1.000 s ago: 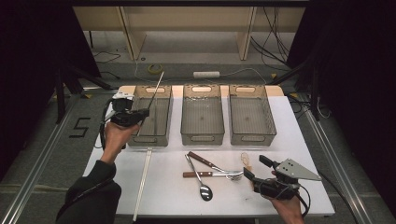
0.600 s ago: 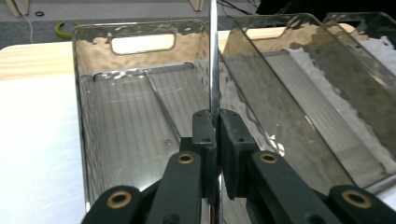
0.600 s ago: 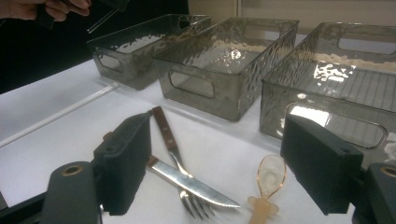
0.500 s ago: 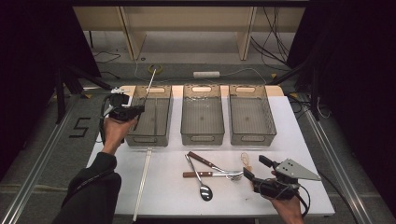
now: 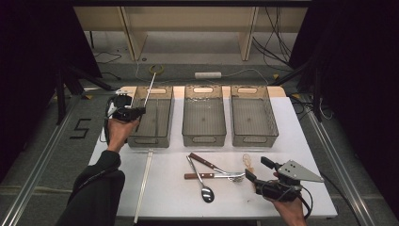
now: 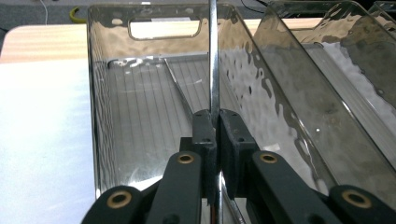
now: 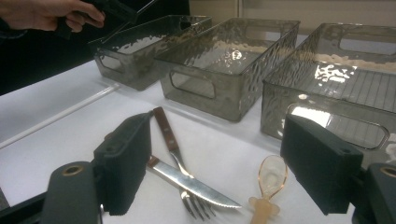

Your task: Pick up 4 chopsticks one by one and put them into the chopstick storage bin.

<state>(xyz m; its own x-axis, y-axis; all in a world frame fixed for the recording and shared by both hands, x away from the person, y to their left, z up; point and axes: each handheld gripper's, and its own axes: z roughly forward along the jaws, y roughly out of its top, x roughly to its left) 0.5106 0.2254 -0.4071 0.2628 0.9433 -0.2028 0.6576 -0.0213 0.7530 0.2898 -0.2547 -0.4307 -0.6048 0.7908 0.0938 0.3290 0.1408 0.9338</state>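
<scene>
My left gripper (image 5: 140, 111) hovers over the near left corner of the left clear bin (image 5: 147, 140) and is shut on a thin metal rod (image 5: 148, 91). The rod slants up and away over the bin's length. In the left gripper view the pads (image 6: 204, 130) pinch the rod (image 6: 213, 56) just above the bin (image 6: 98, 116). At the table's near right, my right gripper (image 5: 257, 170) stands open with nothing between its jaws. Just ahead of my right gripper (image 7: 219, 172) lie a steak knife (image 7: 196, 186), a wooden-handled fork (image 7: 164, 128) and a small amber plastic spoon (image 7: 269, 179).
A middle bin (image 5: 203, 140) and a right bin (image 5: 254, 140) stand beside the left one. A metal spoon (image 5: 205, 192) lies by the knife (image 5: 207, 176) and fork (image 5: 212, 165). A long white stick (image 5: 143, 183) lies on the white table (image 5: 306, 141) at near left.
The left hand shifted slightly and sank, and the rod's far end swung left to line up along the left bin. The right gripper has kept still.
</scene>
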